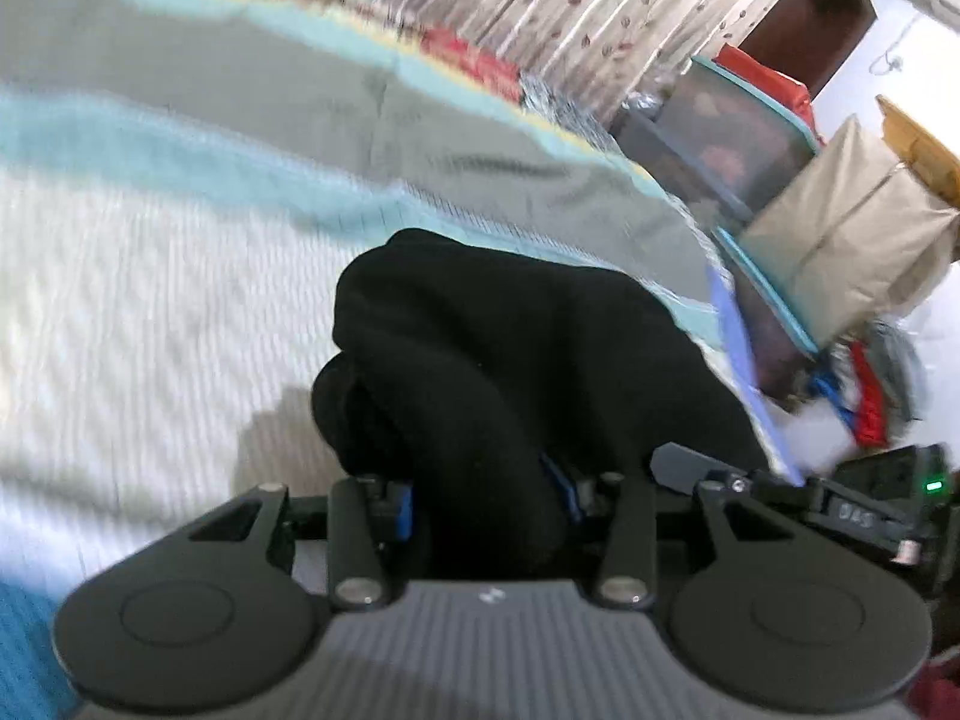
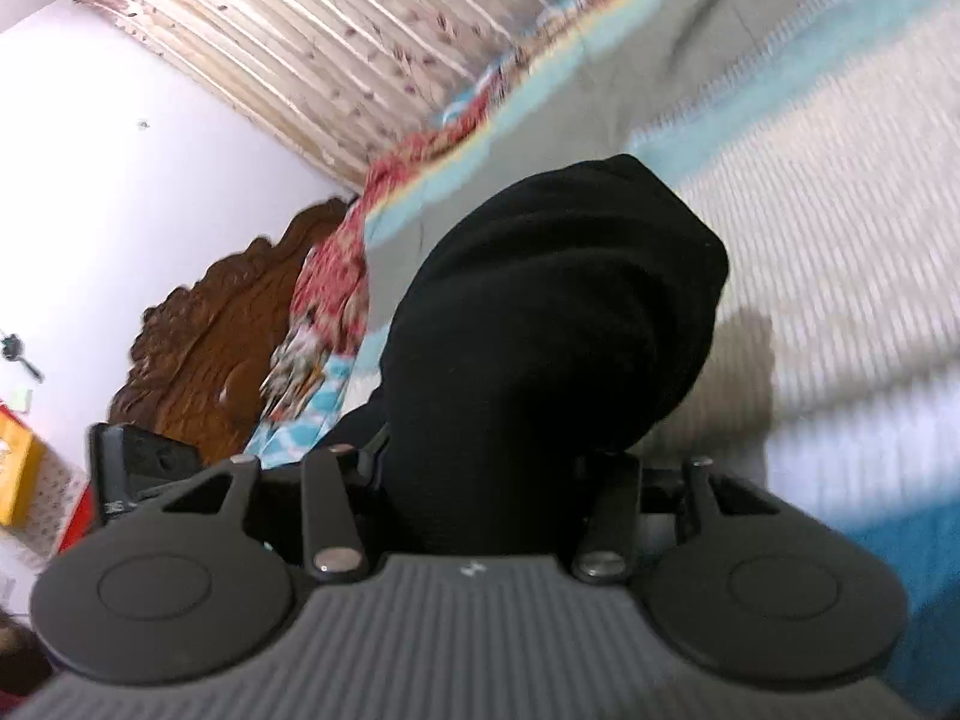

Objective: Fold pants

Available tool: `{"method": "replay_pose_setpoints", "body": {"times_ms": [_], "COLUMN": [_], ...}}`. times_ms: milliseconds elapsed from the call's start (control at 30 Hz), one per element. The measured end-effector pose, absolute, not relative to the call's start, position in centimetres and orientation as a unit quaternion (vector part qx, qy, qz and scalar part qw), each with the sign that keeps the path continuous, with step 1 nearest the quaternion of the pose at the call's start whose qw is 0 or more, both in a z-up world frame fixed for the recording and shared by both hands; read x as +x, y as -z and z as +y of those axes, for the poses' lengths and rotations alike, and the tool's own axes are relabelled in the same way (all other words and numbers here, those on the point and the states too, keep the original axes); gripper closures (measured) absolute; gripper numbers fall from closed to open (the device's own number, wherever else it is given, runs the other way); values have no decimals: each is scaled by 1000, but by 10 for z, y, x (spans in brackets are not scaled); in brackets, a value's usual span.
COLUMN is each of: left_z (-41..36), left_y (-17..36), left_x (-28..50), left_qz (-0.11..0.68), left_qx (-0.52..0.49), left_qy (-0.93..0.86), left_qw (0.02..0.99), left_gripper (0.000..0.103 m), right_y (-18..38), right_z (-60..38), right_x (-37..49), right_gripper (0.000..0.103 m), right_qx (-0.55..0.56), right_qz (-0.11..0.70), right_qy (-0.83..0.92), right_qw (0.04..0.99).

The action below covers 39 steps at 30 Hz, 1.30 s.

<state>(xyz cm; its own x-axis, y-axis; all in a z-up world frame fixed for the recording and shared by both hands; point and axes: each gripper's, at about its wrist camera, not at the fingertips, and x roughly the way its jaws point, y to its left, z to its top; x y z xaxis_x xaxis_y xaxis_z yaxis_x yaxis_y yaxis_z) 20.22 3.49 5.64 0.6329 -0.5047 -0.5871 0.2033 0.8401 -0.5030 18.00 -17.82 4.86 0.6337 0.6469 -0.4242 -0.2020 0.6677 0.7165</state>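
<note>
Gripping black pants [image 1: 516, 360] in both left tongs [image 1: 489, 498] and right tongs [image 2: 480, 474]; garment bunched, raised above bed [image 1: 150, 300]. Judged: fold incomplete, laying down remains.

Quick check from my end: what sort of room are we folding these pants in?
Most likely a bedroom. The black pants hang over a striped bedspread, a carved wooden headboard stands against the wall, and floral curtains run behind the bed.
</note>
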Motion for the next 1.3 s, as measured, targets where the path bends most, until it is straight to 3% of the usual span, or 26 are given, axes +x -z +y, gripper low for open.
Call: {"method": "replay_pose_setpoints", "body": {"times_ms": [167, 333, 467, 700, 833, 1167, 1300], "left_z": [42, 47, 37, 24, 24, 2, -12], "left_y": [-38, 10, 31, -6, -15, 25, 32], "left_x": [288, 336, 337, 282, 225, 93, 52], "left_qz": [377, 412, 414, 394, 383, 469, 474], "left_qx": [-189, -180, -150, -94, -70, -49, -33], "left_qy": [177, 144, 107, 34, 8, -39, -63], "left_qw": [889, 882, 891, 913, 921, 881, 877], "left_gripper": [63, 60, 43, 36, 24, 19, 11], "right_y": [-30, 18, 41, 0, -9, 6, 12], "right_z": [-160, -162, -160, -155, -154, -110, -97], "right_x": [254, 296, 304, 259, 214, 124, 80], "right_gripper": [53, 53, 45, 28, 27, 23, 21], "right_qx": [300, 300, 298, 240, 226, 146, 111], "right_qz": [323, 359, 398, 398, 401, 469, 473], "right_qy": [-212, -173, -130, -82, -56, -45, -53], "right_qw": [872, 867, 858, 881, 886, 870, 873]}}
